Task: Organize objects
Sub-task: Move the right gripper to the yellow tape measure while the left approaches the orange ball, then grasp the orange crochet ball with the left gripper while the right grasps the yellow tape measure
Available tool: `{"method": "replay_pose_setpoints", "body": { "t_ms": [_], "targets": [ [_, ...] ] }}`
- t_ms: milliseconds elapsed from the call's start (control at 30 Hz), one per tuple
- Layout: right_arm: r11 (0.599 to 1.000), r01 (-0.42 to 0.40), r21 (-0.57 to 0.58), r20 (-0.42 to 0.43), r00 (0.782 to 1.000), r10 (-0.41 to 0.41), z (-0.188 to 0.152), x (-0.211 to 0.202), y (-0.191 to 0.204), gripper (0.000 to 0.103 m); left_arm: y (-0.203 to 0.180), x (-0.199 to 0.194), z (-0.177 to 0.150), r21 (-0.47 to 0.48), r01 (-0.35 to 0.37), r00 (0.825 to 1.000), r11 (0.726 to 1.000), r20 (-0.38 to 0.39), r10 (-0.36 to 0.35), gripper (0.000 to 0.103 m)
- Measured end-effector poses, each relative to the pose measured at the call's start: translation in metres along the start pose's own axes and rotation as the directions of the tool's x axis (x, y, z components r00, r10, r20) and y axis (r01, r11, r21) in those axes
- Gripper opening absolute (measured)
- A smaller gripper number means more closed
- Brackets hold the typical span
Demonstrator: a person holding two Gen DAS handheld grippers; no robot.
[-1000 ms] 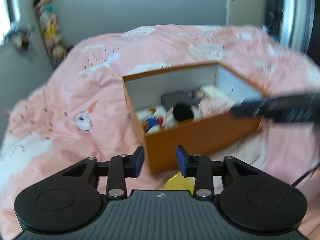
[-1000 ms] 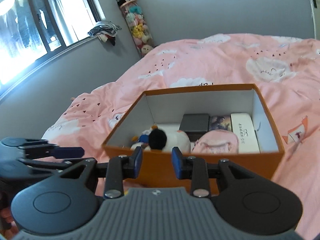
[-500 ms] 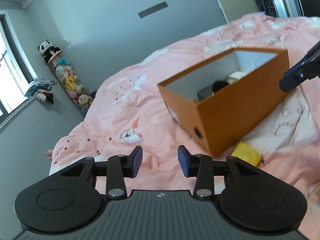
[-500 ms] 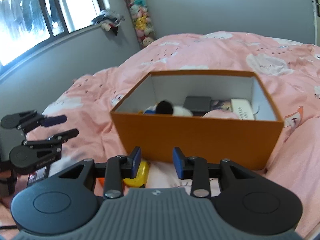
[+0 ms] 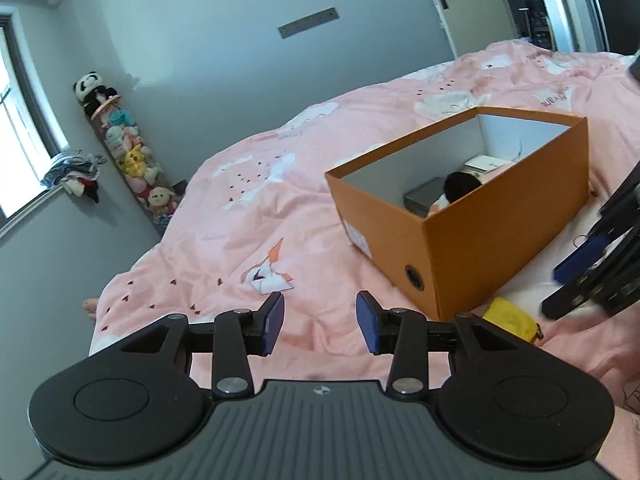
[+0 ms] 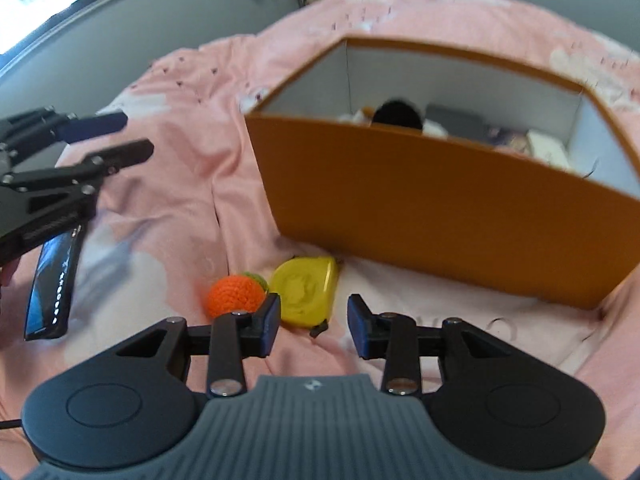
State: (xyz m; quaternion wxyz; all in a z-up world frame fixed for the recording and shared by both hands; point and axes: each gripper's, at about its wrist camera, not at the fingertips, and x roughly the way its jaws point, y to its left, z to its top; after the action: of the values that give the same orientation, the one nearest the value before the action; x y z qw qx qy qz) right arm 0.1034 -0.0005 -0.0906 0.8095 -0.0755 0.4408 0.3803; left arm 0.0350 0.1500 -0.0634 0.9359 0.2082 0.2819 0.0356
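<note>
The right claw (image 6: 313, 322) hangs open and empty over the bed (image 6: 180, 184), with the yellow case (image 6: 305, 289) just ahead of its left finger and the orange ball (image 6: 235, 294) touching that case further left. The box (image 6: 440, 216) stands beyond. The left claw (image 5: 320, 323), whose jaws have just been opening, is empty, the box ahead to its right.

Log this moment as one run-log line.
left tool: open, just widened, empty | right tool: open, empty, over yellow tape measure | orange ball: on bedspread | orange box: partly filled
</note>
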Motion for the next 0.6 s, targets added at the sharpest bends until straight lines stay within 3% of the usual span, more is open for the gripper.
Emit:
{"method": "replay_pose_setpoints", "body": {
  "t_ms": [400, 600],
  "targets": [
    [0.990, -0.048, 0.130, -0.102, 0.993, 0.061, 0.011, 0.058, -0.010, 0.051, -0.014, 0.013, 0.003, 0.052, 0.075, 0.995, 0.996, -0.065, -0.072, 0.050],
    [0.982, -0.081, 0.168, -0.104, 0.990, 0.099, 0.011, 0.071, -0.015, 0.054, -0.021, 0.018, 0.005, 0.055, 0.141, 0.982, 0.989, -0.131, -0.132, 0.050]
  ]
}}
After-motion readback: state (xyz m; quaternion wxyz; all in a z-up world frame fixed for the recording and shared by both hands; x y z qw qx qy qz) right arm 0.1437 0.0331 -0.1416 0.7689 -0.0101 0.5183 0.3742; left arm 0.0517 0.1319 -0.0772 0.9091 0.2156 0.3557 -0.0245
